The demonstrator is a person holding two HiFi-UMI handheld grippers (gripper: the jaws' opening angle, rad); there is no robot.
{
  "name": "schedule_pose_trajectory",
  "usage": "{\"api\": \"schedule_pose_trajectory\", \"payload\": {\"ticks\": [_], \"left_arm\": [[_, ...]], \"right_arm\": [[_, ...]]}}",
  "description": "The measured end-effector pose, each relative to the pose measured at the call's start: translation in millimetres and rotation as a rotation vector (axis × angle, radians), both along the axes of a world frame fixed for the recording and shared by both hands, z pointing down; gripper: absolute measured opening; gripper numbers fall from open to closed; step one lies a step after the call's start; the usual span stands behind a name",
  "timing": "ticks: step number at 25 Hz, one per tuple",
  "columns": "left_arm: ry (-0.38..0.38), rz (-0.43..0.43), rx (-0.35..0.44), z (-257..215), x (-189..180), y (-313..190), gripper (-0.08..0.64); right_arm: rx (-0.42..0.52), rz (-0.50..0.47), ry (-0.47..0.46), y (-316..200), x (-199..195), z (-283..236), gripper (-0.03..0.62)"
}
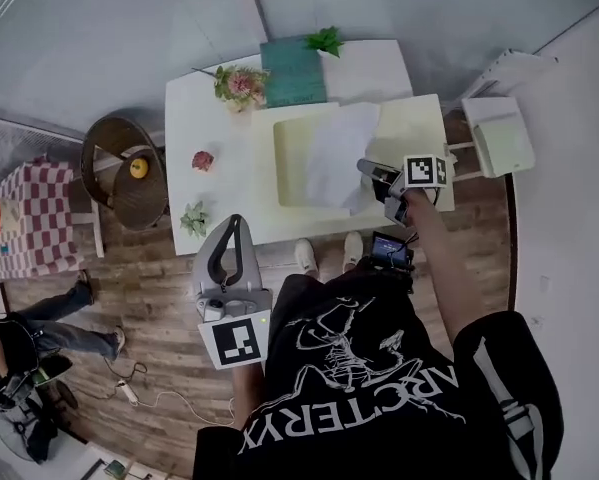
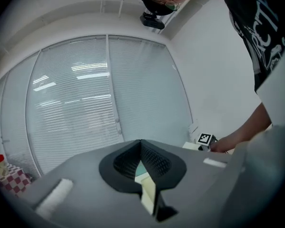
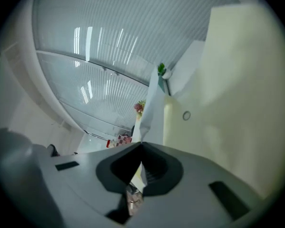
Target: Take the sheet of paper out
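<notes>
Head view: sheet of paper (image 1: 341, 153) half out of yellow folder (image 1: 291, 158) on table (image 1: 194, 118), long side pointing away from person. Right gripper (image 1: 367, 171) at its near right edge; left gripper (image 1: 235, 224) well apart.
Right gripper view: jaws pinch sheet edge.
Left gripper view: jaws pressed together, probably empty.

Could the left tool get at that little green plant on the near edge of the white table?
Probably yes. The left tool hangs close beside the plant, with nothing between them; its jaws are together, so they would need opening first.
</notes>
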State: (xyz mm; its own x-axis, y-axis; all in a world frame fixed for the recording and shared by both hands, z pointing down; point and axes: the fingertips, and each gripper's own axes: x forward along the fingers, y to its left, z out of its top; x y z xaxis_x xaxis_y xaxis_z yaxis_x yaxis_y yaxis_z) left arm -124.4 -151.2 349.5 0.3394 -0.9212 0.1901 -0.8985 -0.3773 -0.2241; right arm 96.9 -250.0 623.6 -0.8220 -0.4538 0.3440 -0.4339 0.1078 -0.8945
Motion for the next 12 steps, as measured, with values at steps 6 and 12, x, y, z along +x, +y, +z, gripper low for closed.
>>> {"api": "schedule_pose_trajectory", "payload": {"ticks": [6, 12], "left_arm": [[0.028, 0.117, 0.021, -3, 34, -19, 0.011], [0.053, 0.173, 0.043, -12, 52, -36, 0.011]], "right_arm": [[0.246, 0.022, 0.187, 23, 36, -81, 0.015], [0.708, 0.111, 0.562, 32, 40, -198, 0.015]]}}
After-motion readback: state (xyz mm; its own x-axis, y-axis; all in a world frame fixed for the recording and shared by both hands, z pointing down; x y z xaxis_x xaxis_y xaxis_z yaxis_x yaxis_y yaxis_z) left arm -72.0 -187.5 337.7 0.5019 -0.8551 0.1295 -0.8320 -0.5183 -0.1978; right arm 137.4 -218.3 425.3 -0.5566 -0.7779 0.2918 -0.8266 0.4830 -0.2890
